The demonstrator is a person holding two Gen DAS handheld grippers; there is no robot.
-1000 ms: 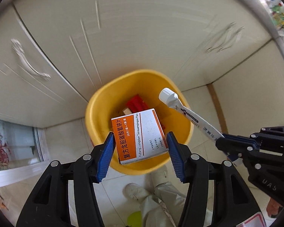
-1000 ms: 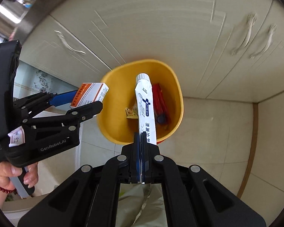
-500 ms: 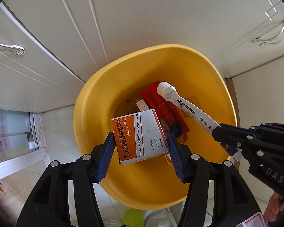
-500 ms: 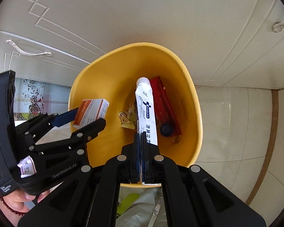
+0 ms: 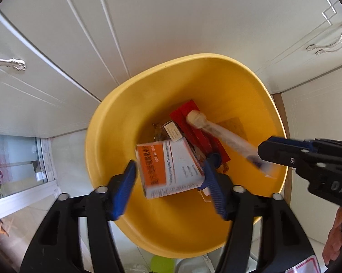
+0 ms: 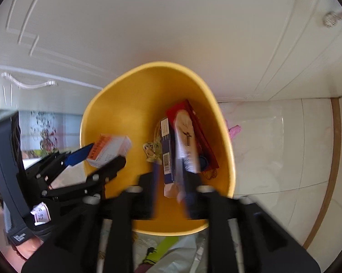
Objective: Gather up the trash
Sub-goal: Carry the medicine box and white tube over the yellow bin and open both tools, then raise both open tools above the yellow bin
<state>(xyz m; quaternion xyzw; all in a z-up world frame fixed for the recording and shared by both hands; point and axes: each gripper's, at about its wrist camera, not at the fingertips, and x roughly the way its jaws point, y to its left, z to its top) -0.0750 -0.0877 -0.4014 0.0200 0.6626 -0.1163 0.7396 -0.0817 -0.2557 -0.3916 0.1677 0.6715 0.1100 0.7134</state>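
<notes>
Over the yellow bin (image 5: 116, 122), on the left, the left tongs (image 5: 171, 177) are spread, and the orange-and-white medicine box (image 5: 168, 168) sits loose between the blue pads (image 5: 127, 177), tilted and blurred; I'd judge it is just dropping free. To the right, the right tongs (image 6: 168, 182) have also spread apart, and the white tube (image 6: 185, 141) looks to be slipping down onto the red packet (image 6: 202, 136) and dark blue carton (image 6: 167, 150) already lying in the bin. So this is the release step; next both tongs should lift away and go for more trash. Half a second ago the left tongs gripped the box squarely and the right ones were pressed shut on the tube's tail; now both have let go.
</notes>
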